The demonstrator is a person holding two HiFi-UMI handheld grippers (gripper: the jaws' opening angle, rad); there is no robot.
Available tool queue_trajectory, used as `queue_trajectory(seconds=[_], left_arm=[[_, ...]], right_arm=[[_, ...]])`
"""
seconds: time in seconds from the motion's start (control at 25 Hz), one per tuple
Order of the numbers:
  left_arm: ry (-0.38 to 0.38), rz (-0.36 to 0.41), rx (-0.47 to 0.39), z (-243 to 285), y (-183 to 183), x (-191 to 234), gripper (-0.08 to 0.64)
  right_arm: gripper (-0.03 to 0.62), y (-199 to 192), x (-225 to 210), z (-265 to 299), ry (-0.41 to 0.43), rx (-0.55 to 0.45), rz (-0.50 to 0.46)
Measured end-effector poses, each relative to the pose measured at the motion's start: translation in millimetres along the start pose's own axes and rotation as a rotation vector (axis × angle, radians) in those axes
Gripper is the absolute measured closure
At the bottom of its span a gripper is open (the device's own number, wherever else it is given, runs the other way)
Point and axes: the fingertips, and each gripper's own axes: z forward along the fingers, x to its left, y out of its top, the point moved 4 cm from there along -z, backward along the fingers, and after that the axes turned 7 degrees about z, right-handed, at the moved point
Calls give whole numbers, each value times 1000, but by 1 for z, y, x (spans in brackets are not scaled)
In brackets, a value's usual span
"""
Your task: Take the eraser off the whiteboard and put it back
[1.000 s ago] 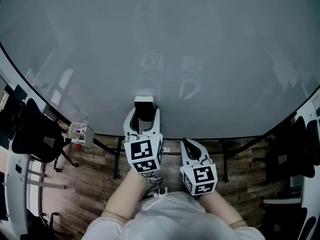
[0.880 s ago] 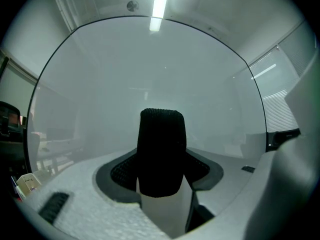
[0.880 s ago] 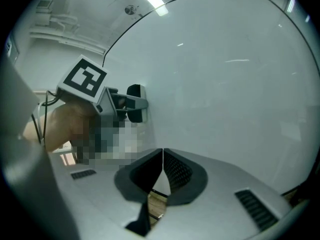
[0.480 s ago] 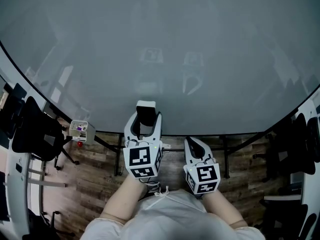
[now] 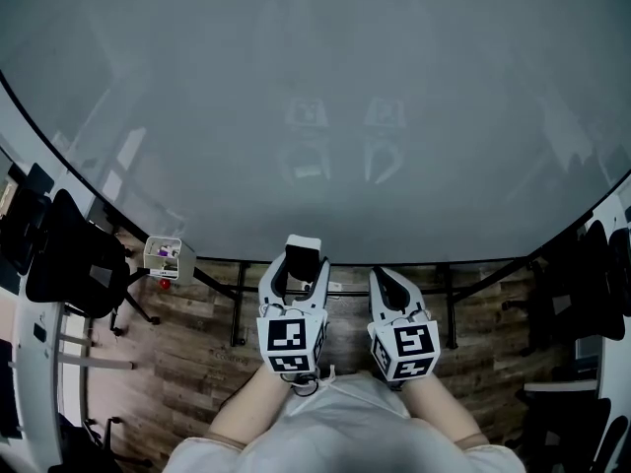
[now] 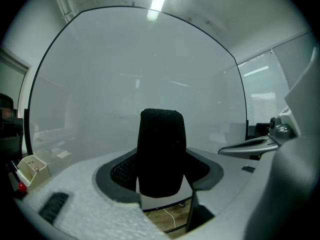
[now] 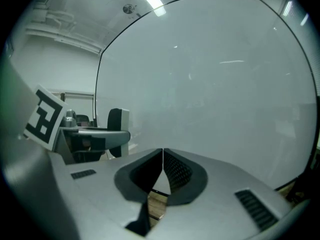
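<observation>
The eraser (image 5: 302, 255), a white block with black felt (image 6: 161, 151), sits between the jaws of my left gripper (image 5: 299, 266), which is shut on it. It is held just below the lower edge of the big grey whiteboard (image 5: 315, 97), apart from the surface. The felt stands upright and fills the middle of the left gripper view. My right gripper (image 5: 384, 282) hangs beside it to the right, shut and empty, its pads meeting (image 7: 162, 160). In the right gripper view the eraser (image 7: 119, 119) shows at the left, in the left gripper's jaws.
A small box of markers (image 5: 164, 255) hangs at the board's lower left edge. Dark chairs (image 5: 69, 259) stand at the left and others at the right (image 5: 582, 294). The board's stand legs (image 5: 237, 313) rise from the wooden floor (image 5: 197, 372).
My left gripper has come down and back toward my body with the eraser, from in front of the board to below its lower edge. The right gripper has barely moved.
</observation>
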Motion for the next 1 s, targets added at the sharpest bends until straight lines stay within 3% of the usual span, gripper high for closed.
queue_trajectory(seconds=[0.12,0.4,0.56,0.72,1.0], left_arm=[[3,27,-3,-4,-2,-3,301],[-72,16,-3,-7,-10,-16,301],[-52,-8,-8,-10,-2,-9,301],[-38,29,-46,-10,0,-5,301],[-55,-41,-25,-6,-3,-4,301]], right_arm=[[565,2,6,2,1,-7,-3],[565,7,14,4,-1,-27,-11],[565,6,18,3,-1,-30,-12],[565,6,19,4,-6,-35,-11],[565,7,20,2,-8,-43,-14]])
